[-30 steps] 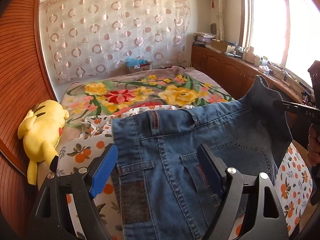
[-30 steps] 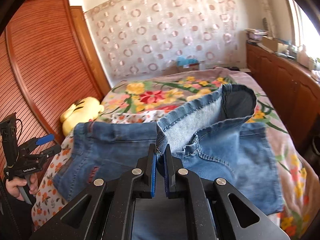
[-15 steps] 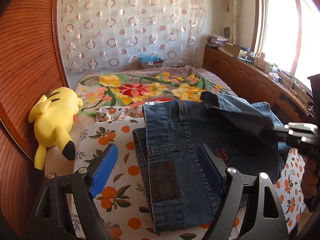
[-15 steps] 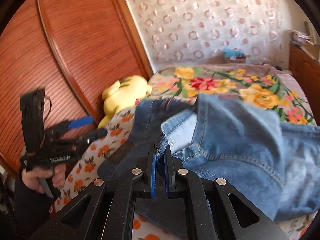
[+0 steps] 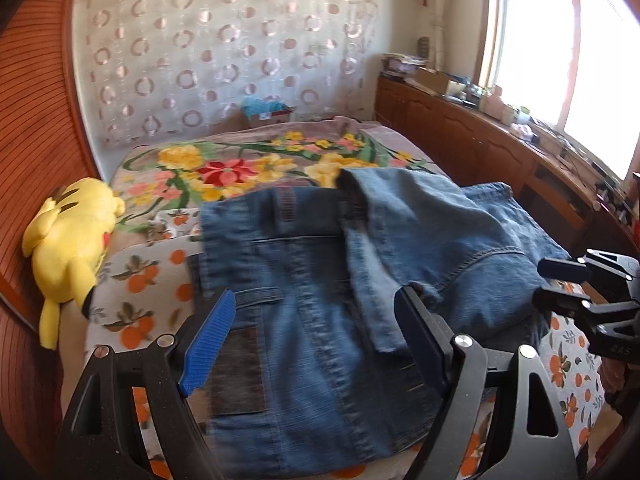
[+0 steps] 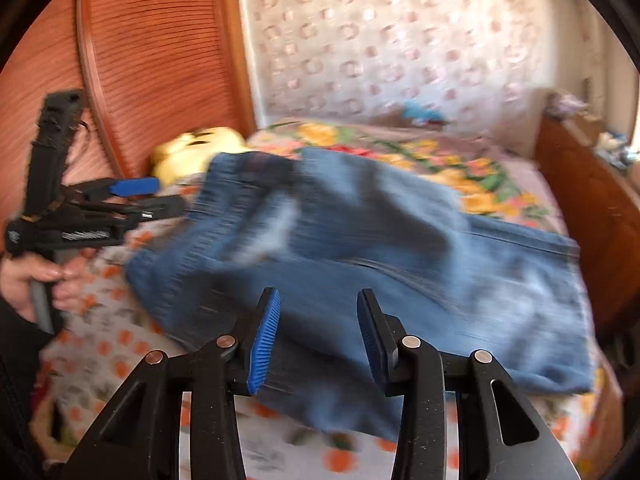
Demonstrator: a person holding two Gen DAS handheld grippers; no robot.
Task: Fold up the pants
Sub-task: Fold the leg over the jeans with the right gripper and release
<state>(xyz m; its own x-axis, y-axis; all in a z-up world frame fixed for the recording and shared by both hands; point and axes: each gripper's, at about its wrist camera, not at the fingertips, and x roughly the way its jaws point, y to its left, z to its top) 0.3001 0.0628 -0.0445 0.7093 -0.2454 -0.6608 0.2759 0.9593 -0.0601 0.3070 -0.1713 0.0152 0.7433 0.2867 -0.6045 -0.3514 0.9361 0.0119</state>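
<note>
Blue jeans [image 5: 320,280] lie on the bed, waistband toward the far side, with one lighter leg folded across the top right. My left gripper [image 5: 316,296] stands open just above the jeans' near pocket area, holding nothing. In the right wrist view the jeans [image 6: 400,248] are motion-blurred. My right gripper [image 6: 318,296] hovers over their near edge, its jaws opening. Denim shows below the gap, and the pads press on nothing. Each gripper shows in the other's view: the right gripper [image 5: 542,284] at the far right, the left gripper [image 6: 168,196] at the left in a person's hand.
A yellow plush toy [image 5: 68,248] lies at the bed's left edge against a slatted wooden wall [image 5: 36,120]. An orange-print sheet [image 5: 136,280] and a floral blanket [image 5: 240,168] cover the bed. Wooden cabinets [image 5: 460,136] run along the right under a window.
My right gripper let go of the pant leg and its jaws parted. The leg now lies folded over the jeans. The left gripper stayed open and shifted slightly.
</note>
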